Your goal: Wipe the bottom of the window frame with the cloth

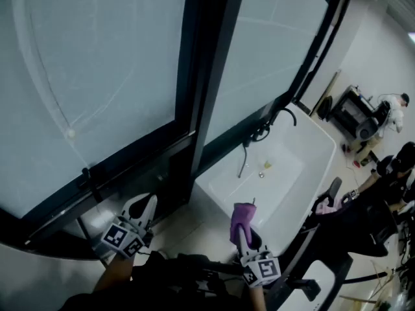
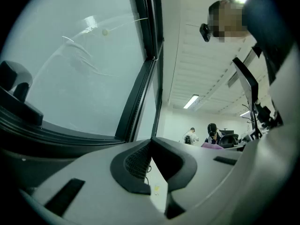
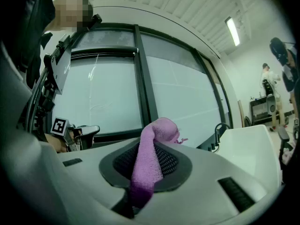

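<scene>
head view: left gripper is low at the left and points up at the dark bottom rail of the window frame, close to it; i can't tell whether they touch. right gripper is nearer the middle with a purple cloth sticking up from its tip. the cloth sits over the edge of a white sink, well apart from the rail. a dark faucet is at the sink's back.

left gripper view: left gripper has its jaws clenched tip to tip, with nothing between them. window frame and frosted glass fill the left.

right gripper view: right gripper has its jaws clamped on the cloth, which stands up between the pads and folds over at the top. the frame's bottom rail runs behind it. left gripper is near that rail.
</scene>
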The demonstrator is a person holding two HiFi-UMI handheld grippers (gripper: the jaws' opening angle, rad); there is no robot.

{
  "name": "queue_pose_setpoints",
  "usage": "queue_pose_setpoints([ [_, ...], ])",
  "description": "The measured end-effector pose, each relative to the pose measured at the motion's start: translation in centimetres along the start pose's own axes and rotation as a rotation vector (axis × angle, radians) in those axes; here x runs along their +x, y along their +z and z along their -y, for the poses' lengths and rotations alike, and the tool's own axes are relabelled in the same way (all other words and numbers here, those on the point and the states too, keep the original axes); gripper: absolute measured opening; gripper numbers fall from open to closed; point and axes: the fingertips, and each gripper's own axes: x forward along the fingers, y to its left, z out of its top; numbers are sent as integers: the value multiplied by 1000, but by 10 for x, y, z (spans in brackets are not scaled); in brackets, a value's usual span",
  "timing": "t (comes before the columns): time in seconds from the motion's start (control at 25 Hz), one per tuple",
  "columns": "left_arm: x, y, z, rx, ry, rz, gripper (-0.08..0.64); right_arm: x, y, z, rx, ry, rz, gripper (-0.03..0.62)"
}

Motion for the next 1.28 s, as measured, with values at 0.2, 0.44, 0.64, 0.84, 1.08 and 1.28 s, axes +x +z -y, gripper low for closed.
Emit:
queue_pose_setpoints([
  [0.2,2,6,-12,42,-60,-39,0,42,-3,-29,25,45,-10,66],
  [0.44,2,17,-34,63,-81,-23,0,100,-9,-59,7,130,-30,66],
  [0.64,10,18,-51,55,-22,-18,0,152,8,-72,-73,260,-41,66],
  [0.84,26,28,-66,85,44,20,0,207,22,-75,-147,387,-40,66],
  [1.08,34,34,-90,110,157,51,0,272,39,-91,-319,526,-31,66],
  [1.28,40,37,-100,133,217,54,0,324,50,-90,-464,519,-55,66],
])
